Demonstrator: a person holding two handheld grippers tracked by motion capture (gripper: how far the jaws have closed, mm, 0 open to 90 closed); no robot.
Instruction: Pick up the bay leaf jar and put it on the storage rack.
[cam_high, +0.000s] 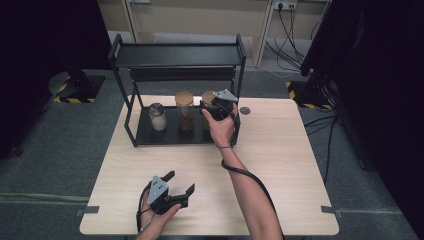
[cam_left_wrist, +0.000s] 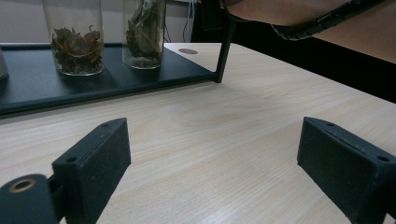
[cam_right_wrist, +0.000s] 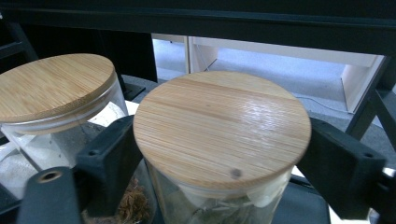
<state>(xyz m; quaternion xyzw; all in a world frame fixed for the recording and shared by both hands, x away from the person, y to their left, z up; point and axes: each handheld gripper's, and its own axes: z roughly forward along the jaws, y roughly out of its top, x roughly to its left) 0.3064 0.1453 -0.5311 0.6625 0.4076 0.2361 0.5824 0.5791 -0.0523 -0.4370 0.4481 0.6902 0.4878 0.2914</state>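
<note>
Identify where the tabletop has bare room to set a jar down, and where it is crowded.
Bare: the table right of the black rack, and its front strip between rack and left claw. Crowded: the rack's lower shelf, where three jars stand and the right claw straddles one.

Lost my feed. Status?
Left gripper open, idle on table. Right gripper straddling jar on rack; grip unclear. Neighbour jar close.

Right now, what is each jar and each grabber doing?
Right jar: upright on the rack's bottom shelf, wooden lid on, jaws on either side of it.
Middle jar: upright, lid on.
Left jar: upright, shorter.
Right gripper: around the right jar.
Left gripper: open, holding nothing, low over the table.
</note>
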